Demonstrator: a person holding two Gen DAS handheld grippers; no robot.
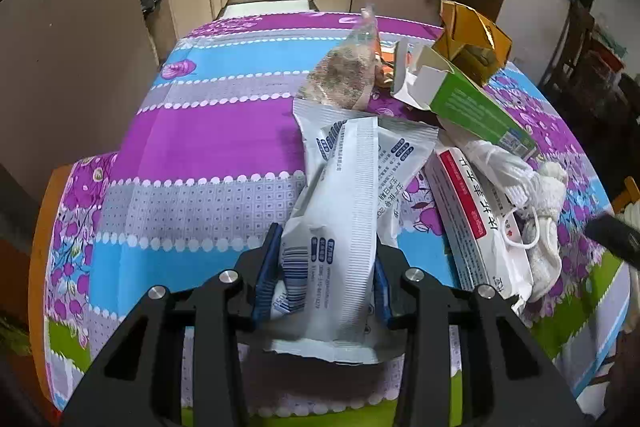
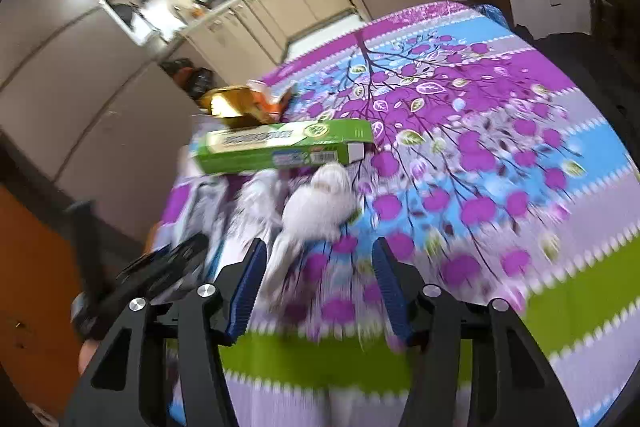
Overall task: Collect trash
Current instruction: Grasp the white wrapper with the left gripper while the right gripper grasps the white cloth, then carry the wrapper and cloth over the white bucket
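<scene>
Two grippers at table's near edge: left gripper [image 1: 326, 281] clenched on white wrapper [image 1: 340, 227] to lift it off the pile, right gripper [image 2: 320, 287] released, nothing gripped, crumpled white wad [image 2: 316, 207] just ahead, green box [image 2: 280, 145] behind it, tablecloth [image 1: 200, 147] bare on the left side beyond.

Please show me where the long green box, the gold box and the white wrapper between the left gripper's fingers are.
green box [image 2: 280, 145]: right wrist view, on its long printed side.
gold box [image 1: 474, 45]: left wrist view, on its open top.
white wrapper [image 1: 344, 227]: left wrist view, on its middle seam.
</scene>
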